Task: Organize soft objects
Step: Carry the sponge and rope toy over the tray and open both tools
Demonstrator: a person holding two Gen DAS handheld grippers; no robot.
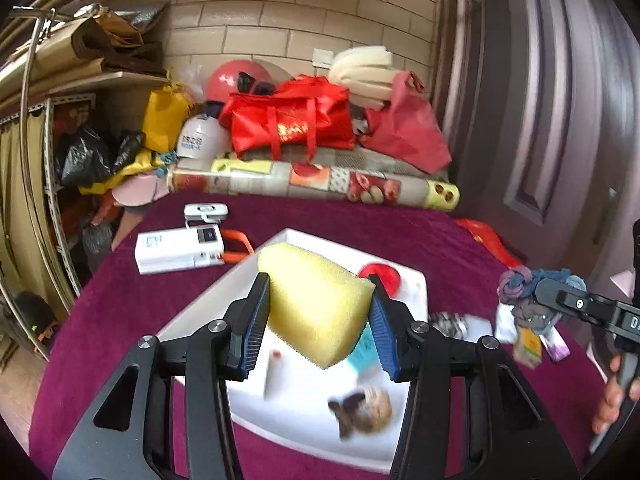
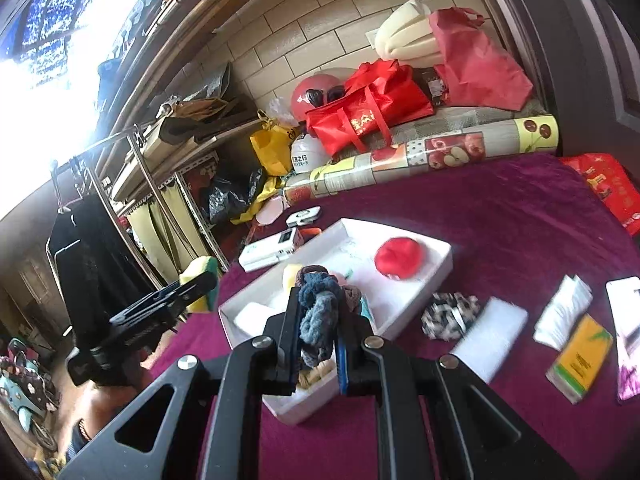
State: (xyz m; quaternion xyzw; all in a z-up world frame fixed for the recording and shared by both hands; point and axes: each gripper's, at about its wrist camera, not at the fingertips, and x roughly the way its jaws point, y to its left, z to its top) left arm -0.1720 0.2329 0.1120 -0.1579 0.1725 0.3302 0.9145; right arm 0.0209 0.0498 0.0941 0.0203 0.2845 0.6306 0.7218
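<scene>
The left hand-held gripper (image 1: pixel 318 316) clamps a yellow sponge (image 1: pixel 316 300) above the white tray (image 1: pixel 416 280) (magenta-covered bench (image 1: pixel 320 216) beneath); the right hand-held gripper (image 2: pixel 318 320) pinches a blue scrunchie (image 2: pixel 318 308).

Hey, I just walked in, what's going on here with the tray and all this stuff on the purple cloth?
A person holds a gripper in each hand and is sorting soft items into the white tray. The left gripper is shut on a yellow sponge, held above the tray. The right gripper is shut on a blue-grey scrunchie, also over the tray. A red soft item already lies inside. A black-and-white scrunchie and tissue packs lie on the cloth beside the tray.
</scene>
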